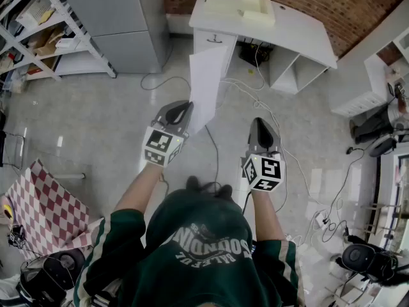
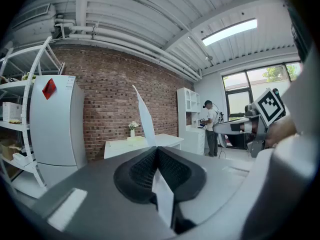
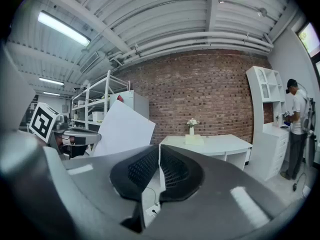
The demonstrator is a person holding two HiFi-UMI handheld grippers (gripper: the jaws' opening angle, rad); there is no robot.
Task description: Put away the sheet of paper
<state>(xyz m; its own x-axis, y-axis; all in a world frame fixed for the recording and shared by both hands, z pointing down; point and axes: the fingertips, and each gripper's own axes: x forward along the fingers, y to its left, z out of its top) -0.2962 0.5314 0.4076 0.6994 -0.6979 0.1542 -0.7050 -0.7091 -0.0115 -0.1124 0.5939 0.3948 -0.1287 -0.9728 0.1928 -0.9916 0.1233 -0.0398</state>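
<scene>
A white sheet of paper stands upright from my left gripper, which is shut on its lower edge. In the left gripper view the sheet rises edge-on from between the closed pads, and a strip of it shows below them. My right gripper is held level beside the left one, apart from the paper, with its jaws shut on nothing. The right gripper view shows the sheet face-on to its left, above the left gripper. A white desk stands straight ahead against the brick wall.
A small vase with flowers and a pale box sit on the desk. A grey cabinet and a metal shelf rack stand at the left. Cables trail over the floor. A person stands by white shelving at the right. A checked cloth lies at the lower left.
</scene>
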